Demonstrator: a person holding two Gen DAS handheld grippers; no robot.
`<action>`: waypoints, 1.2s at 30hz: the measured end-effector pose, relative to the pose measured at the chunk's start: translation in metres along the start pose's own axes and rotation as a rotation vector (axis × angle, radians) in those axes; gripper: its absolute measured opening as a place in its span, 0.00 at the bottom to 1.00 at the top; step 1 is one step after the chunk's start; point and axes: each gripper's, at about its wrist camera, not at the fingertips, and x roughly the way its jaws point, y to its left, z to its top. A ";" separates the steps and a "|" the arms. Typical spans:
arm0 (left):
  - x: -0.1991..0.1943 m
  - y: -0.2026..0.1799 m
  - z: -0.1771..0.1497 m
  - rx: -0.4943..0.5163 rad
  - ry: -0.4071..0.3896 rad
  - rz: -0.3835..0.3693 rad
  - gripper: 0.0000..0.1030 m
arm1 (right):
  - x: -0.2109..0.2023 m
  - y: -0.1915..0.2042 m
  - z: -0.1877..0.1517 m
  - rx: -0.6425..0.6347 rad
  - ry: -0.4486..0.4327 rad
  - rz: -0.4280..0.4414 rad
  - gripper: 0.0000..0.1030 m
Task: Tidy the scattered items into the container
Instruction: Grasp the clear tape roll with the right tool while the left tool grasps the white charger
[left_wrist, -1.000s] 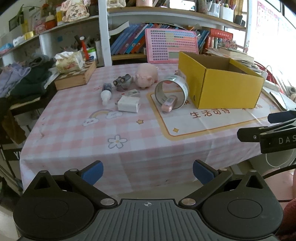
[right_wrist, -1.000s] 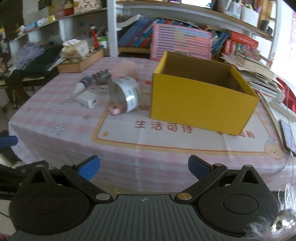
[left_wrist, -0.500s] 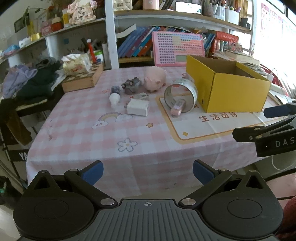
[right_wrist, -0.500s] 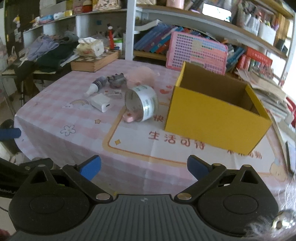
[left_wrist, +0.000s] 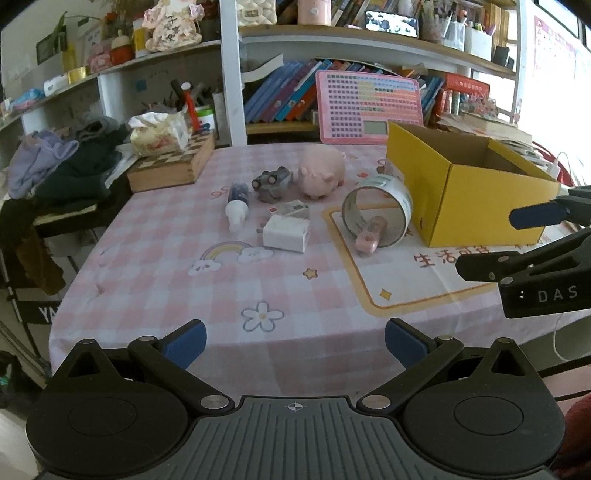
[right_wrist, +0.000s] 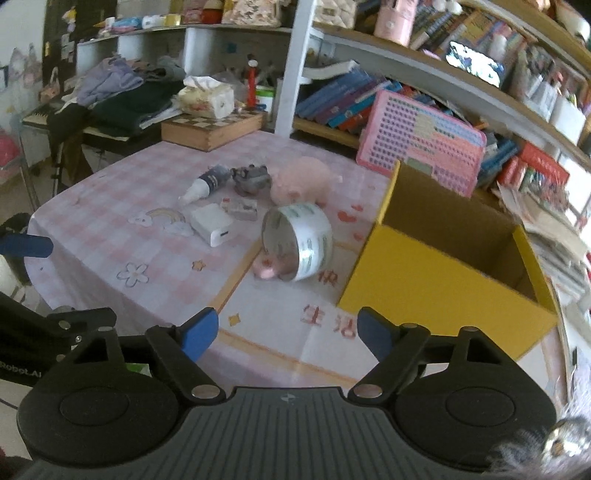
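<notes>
An open yellow cardboard box (left_wrist: 472, 199) (right_wrist: 439, 280) stands at the right of the pink checked table. Left of it lie a roll of clear tape (left_wrist: 376, 208) (right_wrist: 299, 240) with a small pink item (left_wrist: 367, 239) (right_wrist: 266, 272) at its mouth, a white charger (left_wrist: 286, 232) (right_wrist: 212, 224), a pink pig (left_wrist: 321, 175) (right_wrist: 301, 179), a grey toy (left_wrist: 272, 182) (right_wrist: 251, 176) and a small bottle (left_wrist: 237, 203) (right_wrist: 205, 182). My left gripper (left_wrist: 295, 341) is open over the near table edge. My right gripper (right_wrist: 288, 334) has nothing between its closing jaws, short of the box.
A pink abacus board (left_wrist: 369, 107) leans against bookshelves behind the table. A wooden chessboard box (left_wrist: 170, 164) with a tissue pack sits at the back left. Clothes pile on a chair (left_wrist: 55, 173) at the left. Papers and books (right_wrist: 554, 221) crowd the right edge.
Both grippers drew back from the table, so more of it shows. The right view has rolled and its jaws have narrowed. Nothing on the table moved.
</notes>
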 end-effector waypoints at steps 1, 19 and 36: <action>0.003 0.001 0.002 -0.005 0.001 -0.008 1.00 | 0.003 0.000 0.003 -0.011 -0.008 0.000 0.74; 0.073 0.004 0.053 -0.015 0.042 0.004 0.99 | 0.066 -0.008 0.057 -0.245 -0.047 0.025 0.59; 0.134 0.014 0.078 -0.033 0.107 0.024 0.92 | 0.132 -0.012 0.087 -0.442 0.092 0.093 0.64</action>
